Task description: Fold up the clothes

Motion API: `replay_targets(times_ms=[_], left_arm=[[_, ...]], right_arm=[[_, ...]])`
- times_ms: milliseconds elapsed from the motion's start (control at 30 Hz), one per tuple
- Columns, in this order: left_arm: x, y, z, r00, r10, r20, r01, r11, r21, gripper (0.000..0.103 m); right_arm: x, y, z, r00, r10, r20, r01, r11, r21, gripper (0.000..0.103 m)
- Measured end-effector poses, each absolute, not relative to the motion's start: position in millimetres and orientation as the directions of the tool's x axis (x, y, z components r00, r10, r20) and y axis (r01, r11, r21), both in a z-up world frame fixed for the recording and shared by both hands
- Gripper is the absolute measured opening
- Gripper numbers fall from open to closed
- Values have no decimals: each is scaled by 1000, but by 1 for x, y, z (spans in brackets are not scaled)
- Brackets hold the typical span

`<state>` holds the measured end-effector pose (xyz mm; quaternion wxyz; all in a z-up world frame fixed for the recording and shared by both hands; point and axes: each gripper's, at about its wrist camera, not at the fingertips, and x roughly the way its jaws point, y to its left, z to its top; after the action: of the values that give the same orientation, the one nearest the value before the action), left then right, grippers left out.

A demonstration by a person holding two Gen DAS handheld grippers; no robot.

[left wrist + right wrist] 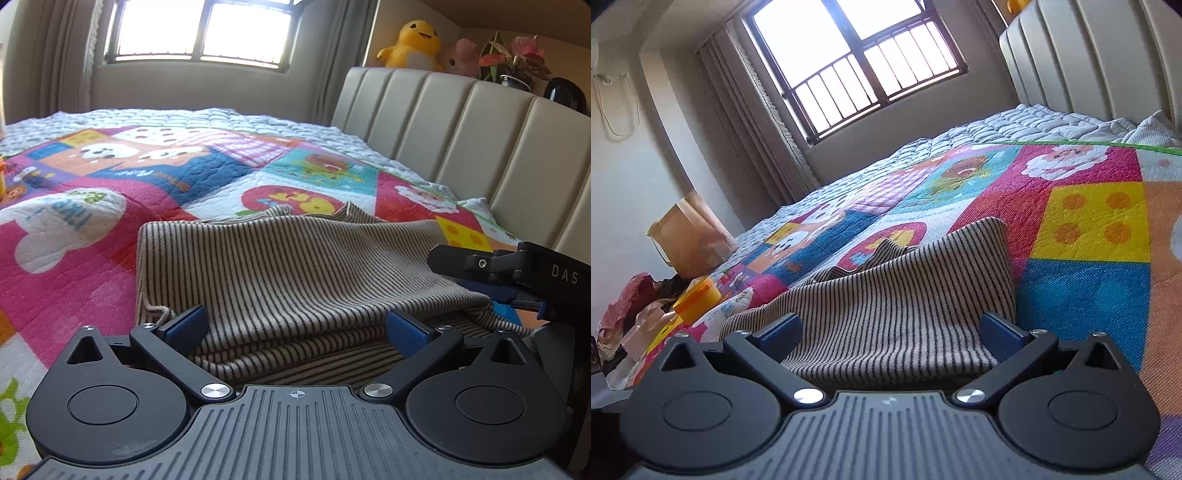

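A: We see one beige knit garment with thin dark stripes (295, 266), lying on the bed's bright patchwork cartoon quilt (110, 206), near the padded cream headboard (461, 129). It looks part-folded: several layers are stacked at the near edge.

B: Tool states?

A: Left tool (295, 328) is wide, blue pads spread to either side of the near edge. Nothing pinched. Right tool (890, 332) is also wide in its own view, low over the garment's right end. In the left view we catch it side-on at the right edge of the fabric; we can't tell from there whether it touches the cloth.

B: So which step?

A: We judge it's between folds: both tools are lined up at the near hem and the grip isn't made yet. Next move calls for closing both on the same layers, then carrying the edge over toward the far side. The top layer sags in the middle, so we'd want even tension.

B: Risks?

A: Catching only the top layer and leaving the rest behind.

B: Counts?

A: One garment, two tools. On the headboard ledge: one yellow plush duck (413, 44), one pink plush (461, 55), one potted plant with pink leaves (513, 55). One barred window (857, 62). One orange lidded tub (698, 295) at the bed's left side.
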<state>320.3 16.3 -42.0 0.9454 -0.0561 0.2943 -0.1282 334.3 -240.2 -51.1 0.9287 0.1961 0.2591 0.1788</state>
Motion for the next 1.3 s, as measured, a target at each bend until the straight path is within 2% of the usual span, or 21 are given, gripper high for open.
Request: replay_targets(times_ms=[533, 800, 967, 1067, 1100, 1133, 1200, 1300], left_arm=[[320, 17, -41, 794, -276, -541, 207, 961, -186, 103], [322, 20, -42, 786, -292, -545, 213, 955, -204, 103], [320, 21, -43, 793, -296, -533, 215, 954, -210, 103], [319, 24, -42, 795, -310, -522, 217, 948, -233, 103], [318, 25, -42, 796, -312, -519, 217, 947, -236, 103], [318, 25, -42, 798, -312, -515, 217, 947, -238, 103], [317, 26, -42, 801, -317, -508, 218, 944, -247, 103], [316, 29, -41, 804, -326, -498, 220, 940, -260, 103]], right_arm=[[335, -242, -52, 800, 436, -411, -227, 855, 466, 103], [336, -234, -49, 794, 411, -448, -220, 881, 420, 103], [341, -225, -32, 761, 390, -518, -262, 916, 304, 103], [342, -222, -14, 804, 328, -496, -296, 944, 145, 103], [345, -220, -8, 819, 303, -488, -300, 950, 87, 98], [352, -218, -4, 825, 288, -487, -303, 952, 50, 83], [372, -211, 0, 810, 283, -513, -317, 948, 22, 65], [413, -193, -1, 797, 262, -545, -316, 949, -6, 64]])
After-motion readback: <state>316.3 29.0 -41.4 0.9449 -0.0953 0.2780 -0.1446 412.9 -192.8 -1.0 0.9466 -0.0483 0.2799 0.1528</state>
